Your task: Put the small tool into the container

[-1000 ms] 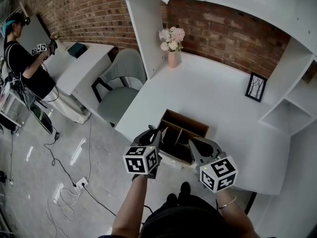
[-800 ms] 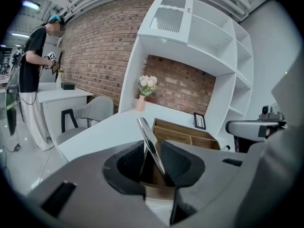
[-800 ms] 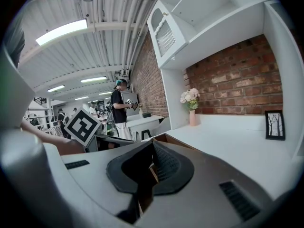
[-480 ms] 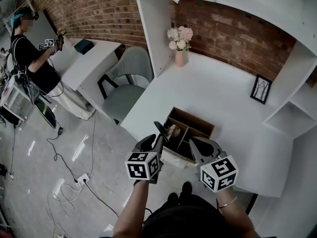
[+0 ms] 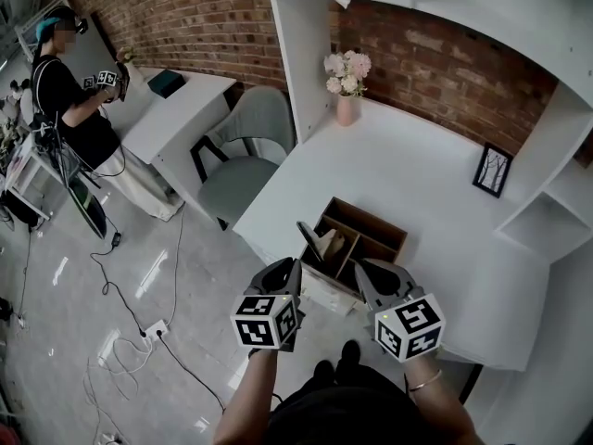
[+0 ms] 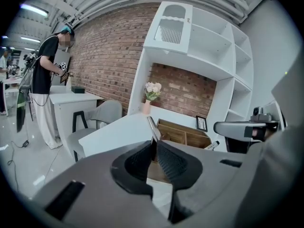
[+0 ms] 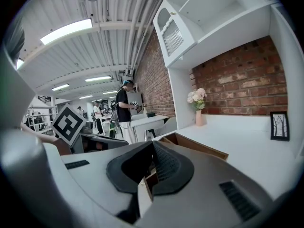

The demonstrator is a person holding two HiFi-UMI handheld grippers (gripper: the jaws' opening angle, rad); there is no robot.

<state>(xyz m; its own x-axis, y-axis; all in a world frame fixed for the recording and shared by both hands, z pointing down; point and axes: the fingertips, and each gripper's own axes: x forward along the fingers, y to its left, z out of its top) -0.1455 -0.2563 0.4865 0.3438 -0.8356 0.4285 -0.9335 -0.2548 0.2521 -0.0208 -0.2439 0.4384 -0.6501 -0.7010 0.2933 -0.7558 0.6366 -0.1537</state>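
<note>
My left gripper (image 5: pixel 293 284) is shut on a small tool (image 5: pixel 308 240), a thin dark flat blade that sticks up from the jaws (image 6: pixel 152 128). Its tip leans over the left compartment of the open wooden container (image 5: pixel 372 233), which stands at the near edge of the white desk (image 5: pixel 408 174). My right gripper (image 5: pixel 364 277) is shut on the container's near wall; wood shows between its pads in the right gripper view (image 7: pixel 151 164). A tan item (image 5: pixel 332 244) lies in the left compartment. From the left gripper (image 6: pixel 156 145), the container (image 6: pixel 185 135) lies just beyond the tool.
A pink vase of flowers (image 5: pixel 345 108) and a framed picture (image 5: pixel 491 170) stand at the back of the desk under white shelves. A grey chair (image 5: pixel 248 146) stands to the left. A person (image 5: pixel 63 86) with grippers works at a far desk. Cables lie on the floor (image 5: pixel 130 350).
The left gripper has carried the tool right and forward, from beside the container's left edge to over its left compartment. The right gripper has kept its hold.
</note>
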